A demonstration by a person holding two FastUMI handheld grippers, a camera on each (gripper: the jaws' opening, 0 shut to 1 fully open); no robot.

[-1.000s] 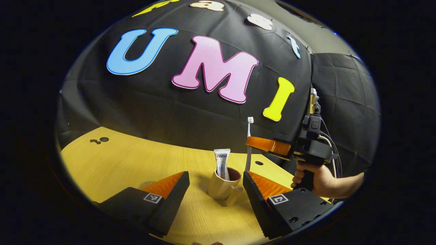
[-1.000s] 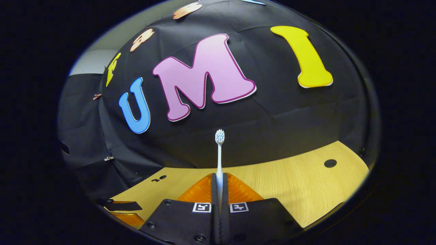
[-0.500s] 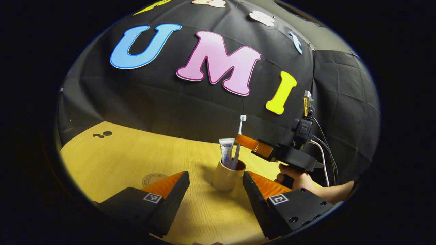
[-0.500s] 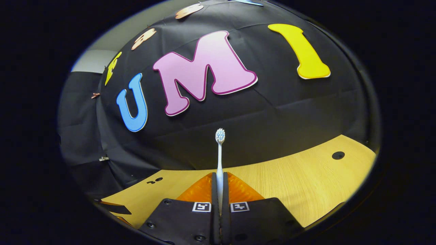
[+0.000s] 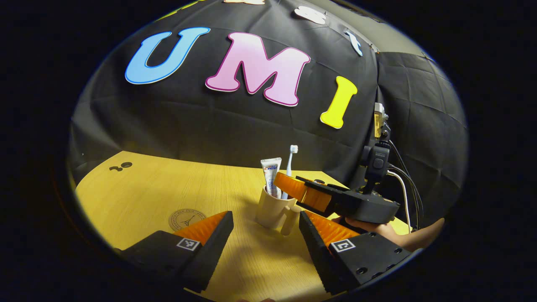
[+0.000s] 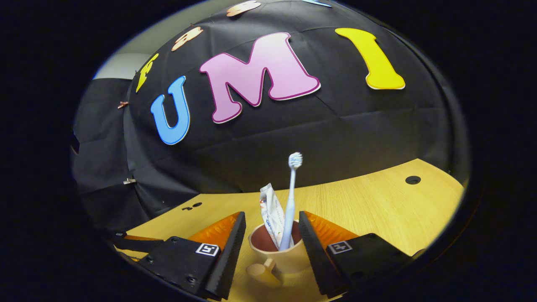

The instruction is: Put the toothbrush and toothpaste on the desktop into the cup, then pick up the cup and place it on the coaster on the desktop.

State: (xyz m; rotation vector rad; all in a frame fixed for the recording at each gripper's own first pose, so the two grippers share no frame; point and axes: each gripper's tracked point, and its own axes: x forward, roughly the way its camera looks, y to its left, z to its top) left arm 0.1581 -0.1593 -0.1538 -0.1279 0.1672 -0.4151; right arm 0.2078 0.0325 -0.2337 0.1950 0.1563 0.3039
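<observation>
Desktop (image 5: 168, 188): wood-grain top w/ a few dark holes; we see it running back to the black cloth wall.
Coaster (image 5: 186, 218): round, flat on the desktop, left of the cup in the left gripper view and apart from it; nothing on it.
Cup (image 6: 275, 256): beige mug, dark red inside, upright on the desktop, handle toward the camera in the right gripper view.
Toothpaste (image 5: 271, 176): tube standing in the cup, crimped end up, leaning slightly.
Toothbrush (image 6: 290, 197): standing in the cup beside the tube, bristle head up; nothing grips it.
Progress: we judge step one done, as both items are in the cup. Left to do: grip the cup, lift it, set it on the coaster.
Right gripper (image 6: 268, 243): fingers spread, one each side of the cup's rim, not pressing as far as we can tell. In the left gripper view it reaches in from the right, roughly level, tips at the cup, w/ a hand (image 5: 377, 228) under its body.
Left gripper (image 5: 265, 233): fingers wide apart, holding nothing, low over the desktop, aimed at the cup, which sits just beyond the tips.
Next, our guess: the right gripper looks best placed to take the cup, but we can't say which will.
</observation>
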